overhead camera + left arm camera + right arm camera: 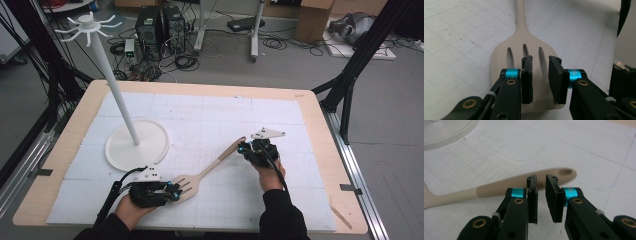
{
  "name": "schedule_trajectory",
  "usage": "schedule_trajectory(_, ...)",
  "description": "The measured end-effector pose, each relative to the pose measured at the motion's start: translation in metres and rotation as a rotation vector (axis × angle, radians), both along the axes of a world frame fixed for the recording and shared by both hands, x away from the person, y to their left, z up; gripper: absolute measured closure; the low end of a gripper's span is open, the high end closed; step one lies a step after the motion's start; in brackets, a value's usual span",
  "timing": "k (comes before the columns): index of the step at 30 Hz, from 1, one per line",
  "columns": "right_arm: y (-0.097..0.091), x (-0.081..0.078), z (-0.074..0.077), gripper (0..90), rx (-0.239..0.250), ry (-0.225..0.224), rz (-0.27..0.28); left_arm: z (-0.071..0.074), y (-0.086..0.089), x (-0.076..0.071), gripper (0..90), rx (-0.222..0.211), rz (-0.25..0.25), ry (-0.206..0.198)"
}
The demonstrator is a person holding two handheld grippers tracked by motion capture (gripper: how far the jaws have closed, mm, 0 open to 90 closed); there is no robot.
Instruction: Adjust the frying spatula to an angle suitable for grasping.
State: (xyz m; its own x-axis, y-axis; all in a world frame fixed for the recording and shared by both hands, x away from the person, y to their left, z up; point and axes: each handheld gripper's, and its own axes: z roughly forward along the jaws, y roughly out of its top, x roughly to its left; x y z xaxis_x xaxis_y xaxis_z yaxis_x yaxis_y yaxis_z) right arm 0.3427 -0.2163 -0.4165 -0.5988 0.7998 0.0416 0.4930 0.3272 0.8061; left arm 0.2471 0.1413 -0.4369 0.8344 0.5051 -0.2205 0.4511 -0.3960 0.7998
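So the pale beige slotted spatula (210, 167) is lying flat on the white gridded mat (210, 115), running diagonally: its slotted blade sits toward my near-left, and the long handle angles up and away to the right, ending in a rounded tip with a hanging hole.

My left gripper (172, 192) is right at the blade end. In the left gripper view (540, 72) the two black jaws stand a little apart, with a narrow gap between them, hovering over the blade's three slots. I don't see the pads pressing on the spatula (524, 50), so it isn't pinched from that side.

My right gripper (245, 149) is parked at the handle tip. From the right gripper view (541, 183) its jaws are also slightly spread, with the same sort of slim gap, and the handle (499, 188) passes behind them with its hole end poking out just past the right jaw. Again, nothing is clamped as far as I can see.

Further out, the white round base (136, 145) of the tall white pole stand (115, 85) sits on the mat just beyond the left gripper, and the stand has a ring of pegs on top. All of this is on the light wooden table (320, 130).
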Motion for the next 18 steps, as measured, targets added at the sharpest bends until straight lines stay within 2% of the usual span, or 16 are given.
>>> schedule_trajectory(6,-0.007,-0.007,0.008,77.6,0.008,-0.020,-0.006,0.004,0.002,0.000,70.1,-0.063,0.013,0.009)
schedule_trajectory(10,-0.019,-0.017,0.015,76.1,0.023,-0.044,-0.017,0.010,0.006,0.001,67.7,-0.115,0.031,-0.005)
schedule_trajectory(11,-0.019,-0.017,0.015,76.1,0.023,-0.044,-0.017,0.010,0.006,0.001,67.0,-0.115,0.031,-0.005)
schedule_trajectory(12,-0.025,-0.026,0.019,75.0,0.035,-0.048,-0.026,0.014,0.009,0.002,65.8,-0.134,0.040,-0.021)
schedule_trajectory(14,-0.031,-0.034,0.021,73.1,0.041,-0.049,-0.023,0.018,0.013,0.002,64.2,-0.161,0.055,-0.036)
schedule_trajectory(18,-0.043,-0.053,0.025,65.2,0.039,-0.048,-0.026,0.030,0.022,0.004,54.4,-0.213,0.105,-0.093)
